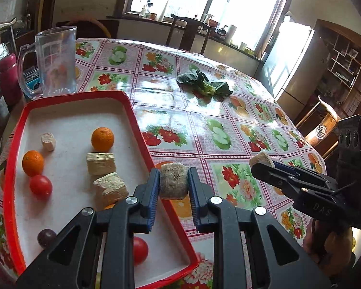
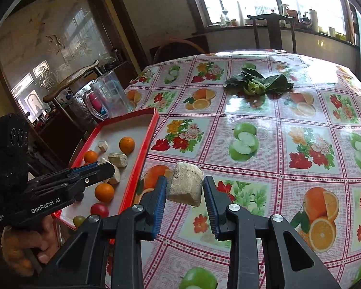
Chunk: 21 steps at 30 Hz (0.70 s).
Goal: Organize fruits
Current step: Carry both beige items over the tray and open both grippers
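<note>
Between the left gripper's [image 1: 173, 184] blue fingers [image 1: 152, 187] a pale fibrous chunk [image 1: 173, 180] is clamped above the red tray's [image 1: 142, 130] rim. Another chunk [image 2: 185, 187] is gripped by the right gripper [image 2: 185, 198] over the counter [image 2: 264, 168]. Oranges [image 1: 102, 139], tomatoes [image 1: 41, 185] and more chunks [image 1: 100, 163] are held in the tray. Leafy greens [image 1: 204, 85] lie farther off.

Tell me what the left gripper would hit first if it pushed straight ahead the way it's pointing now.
Likely nothing soon: the left gripper, shut on a corn chunk, points over the red tray's right rim onto open tablecloth. The leafy greens lie farther on, slightly right; depth is unclear.
</note>
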Tool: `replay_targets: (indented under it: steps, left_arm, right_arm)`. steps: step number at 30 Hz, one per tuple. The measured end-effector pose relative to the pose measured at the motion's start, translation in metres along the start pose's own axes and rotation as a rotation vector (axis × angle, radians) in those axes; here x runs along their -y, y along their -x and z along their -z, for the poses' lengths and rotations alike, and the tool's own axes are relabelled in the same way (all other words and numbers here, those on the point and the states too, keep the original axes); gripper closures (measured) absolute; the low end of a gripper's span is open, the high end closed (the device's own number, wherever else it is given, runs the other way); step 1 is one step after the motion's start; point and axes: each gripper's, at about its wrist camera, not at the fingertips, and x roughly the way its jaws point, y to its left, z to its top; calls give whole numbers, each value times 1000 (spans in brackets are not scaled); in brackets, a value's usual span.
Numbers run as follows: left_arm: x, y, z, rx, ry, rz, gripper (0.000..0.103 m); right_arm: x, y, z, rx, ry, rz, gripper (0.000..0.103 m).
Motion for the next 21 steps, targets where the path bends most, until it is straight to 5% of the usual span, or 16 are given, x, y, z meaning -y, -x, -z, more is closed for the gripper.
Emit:
replay_targets:
  steps: [21]
  left_arm:
    - [-57, 34, 9, 49, 81, -69, 82]
  right_arm:
    - [-71, -33, -12, -50, 116, -81, 71]
